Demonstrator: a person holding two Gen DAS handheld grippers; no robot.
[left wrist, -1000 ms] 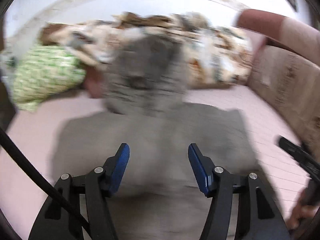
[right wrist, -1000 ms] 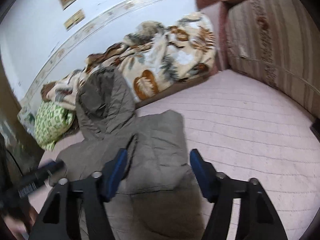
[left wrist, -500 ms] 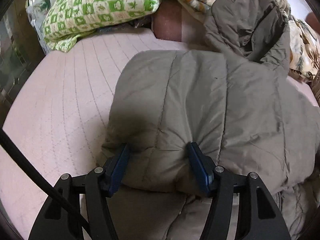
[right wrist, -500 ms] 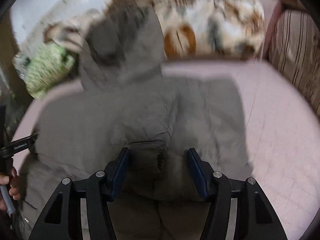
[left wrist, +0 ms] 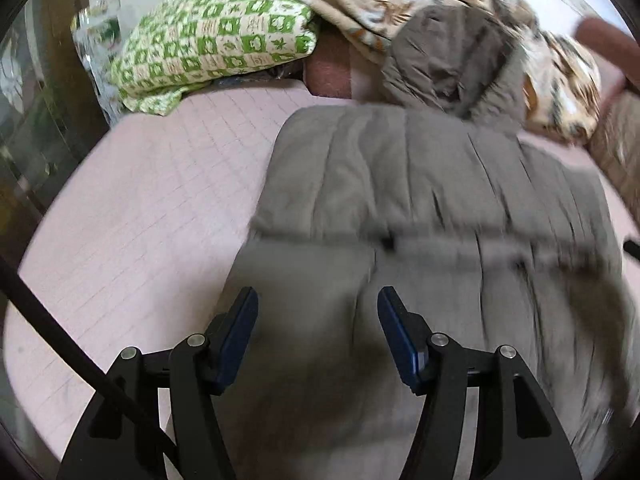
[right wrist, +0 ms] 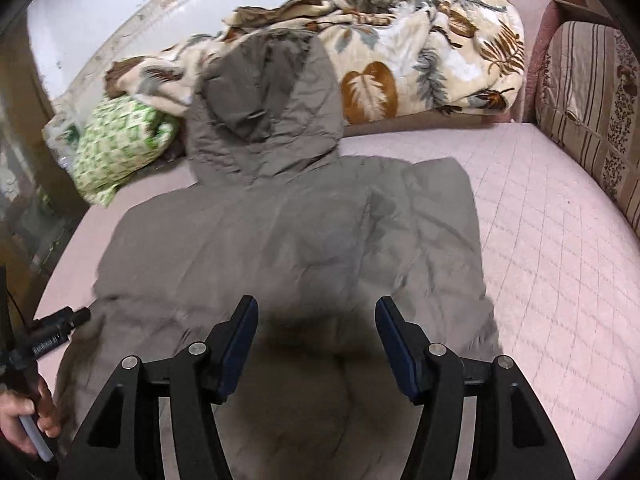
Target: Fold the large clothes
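The left gripper (left wrist: 318, 304) hangs over the near part of a grey-brown padded coat (left wrist: 420, 200), its blue pads parted about halfway with nothing pinched between them; the fabric lies below them, not gripped. The right gripper (right wrist: 316, 314) hovers over the same coat (right wrist: 288, 240) in the same way, jaws about half open and holding nothing. At the lower left of the right wrist view a hand (right wrist: 24, 420) grips the handle of the left gripper beside the coat's edge. The coat lies spread flat on a pink quilted bed cover (right wrist: 540, 260), its sides folded inward, so it forms a broad rectangle. Farther off its hood (right wrist: 264, 108) rests up against a leaf-patterned blanket (right wrist: 420, 48) bunched along the wall. A green-checked pillow (left wrist: 212, 40) sits to the left of the hood, and a striped cushion (right wrist: 592, 100) stands at the right edge.
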